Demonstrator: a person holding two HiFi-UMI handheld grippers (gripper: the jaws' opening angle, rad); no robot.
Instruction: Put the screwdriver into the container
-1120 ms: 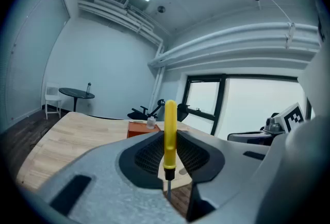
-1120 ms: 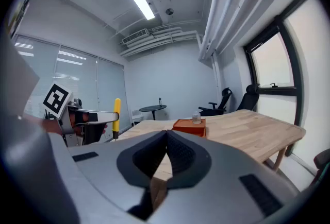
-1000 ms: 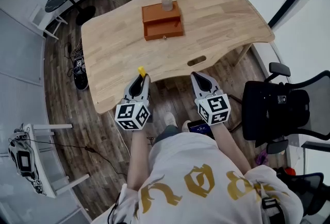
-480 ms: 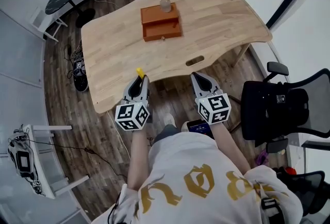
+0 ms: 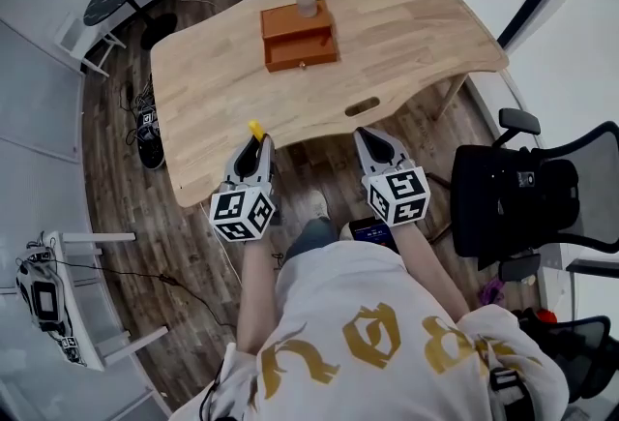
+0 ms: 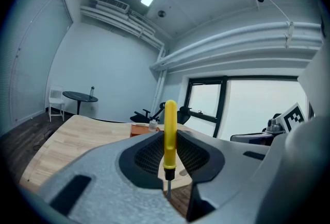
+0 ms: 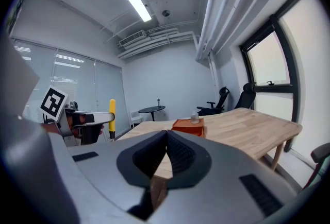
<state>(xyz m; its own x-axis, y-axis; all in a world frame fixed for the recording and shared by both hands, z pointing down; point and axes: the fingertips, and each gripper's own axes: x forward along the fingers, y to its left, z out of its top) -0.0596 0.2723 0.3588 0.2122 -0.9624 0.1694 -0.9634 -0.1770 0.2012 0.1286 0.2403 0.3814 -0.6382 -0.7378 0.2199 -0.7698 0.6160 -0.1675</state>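
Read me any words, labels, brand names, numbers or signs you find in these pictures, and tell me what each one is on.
No word or number reads clearly in any view.
On the shirt: large gold print across the back, creased, not readable.
On the left gripper and right gripper: black-and-white square markers on their cubes, patterns only, no letters.
On the container: no label visible.

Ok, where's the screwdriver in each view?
Head view: the screwdriver shows as a yellow tip sticking out of the left gripper, left of centre.
Left gripper view: centre, upright, clamped between the jaws.
Right gripper view: left of centre, yellow handle upright.
Shared landmark: the orange container.
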